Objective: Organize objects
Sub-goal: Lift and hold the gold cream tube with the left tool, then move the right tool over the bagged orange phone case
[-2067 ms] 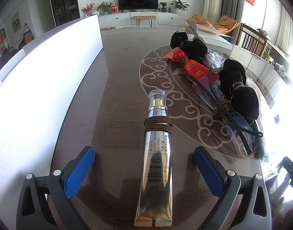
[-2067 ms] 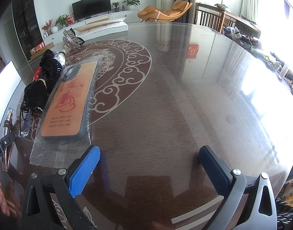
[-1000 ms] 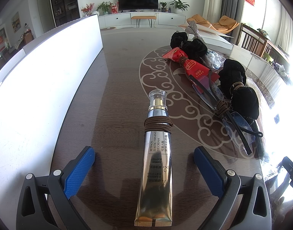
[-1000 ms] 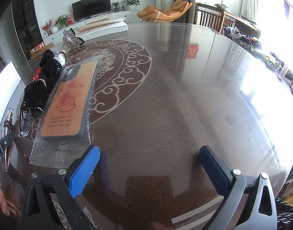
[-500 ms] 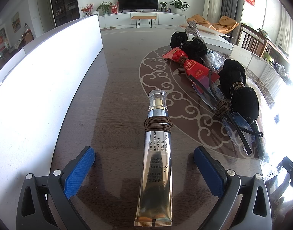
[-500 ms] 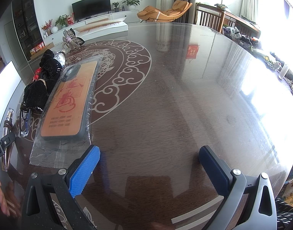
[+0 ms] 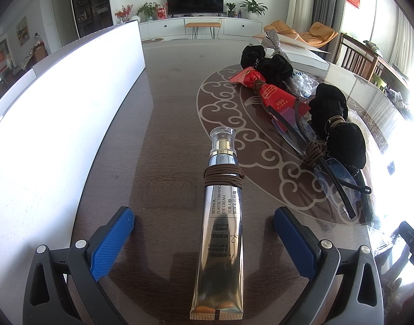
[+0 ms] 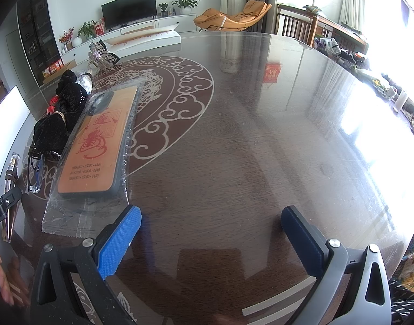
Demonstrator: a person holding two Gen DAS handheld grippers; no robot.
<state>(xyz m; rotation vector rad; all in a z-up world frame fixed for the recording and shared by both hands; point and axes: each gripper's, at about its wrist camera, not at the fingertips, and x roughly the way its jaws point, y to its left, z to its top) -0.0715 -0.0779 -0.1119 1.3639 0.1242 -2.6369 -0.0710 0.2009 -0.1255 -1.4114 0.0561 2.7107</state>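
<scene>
The left tongs [image 7: 204,237] stand wide open and grip nothing, with the eye cream tube [image 7: 220,233] lying on the tabletop [image 7: 166,124] lengthwise between the two blue pads, cap pointing away and crimped end nearest the camera; neither pad touches it. A coil of brown hair ties [image 7: 223,175] is wound round the tube just below its clear cap. Ahead and to the right of these tongs lies a loose cluster: a red packet [image 7: 272,92], black scrunchies [image 7: 339,124], and glasses [image 7: 323,159] bound with another brown tie. A tall white panel [image 7: 58,113] runs along the left side. The right tongs [image 8: 211,239] are equally wide open and empty, over bare tabletop, with the bagged phone case [image 8: 98,143] ahead and to their left, its plastic sleeve ending just beside the left pad. If the left tongs close from here, the likely trouble is the tube itself: it is smooth, soft and tapered, so a squeeze on the flat foil body could let it squirt forward or twist out, and a hard pinch might crease it. The tube also sits slightly right of centre, so one pad would probably meet it first and push it sideways across the glossy surface. On the right side, closing carelessly could snag only the slippery sleeve instead of the case
</scene>
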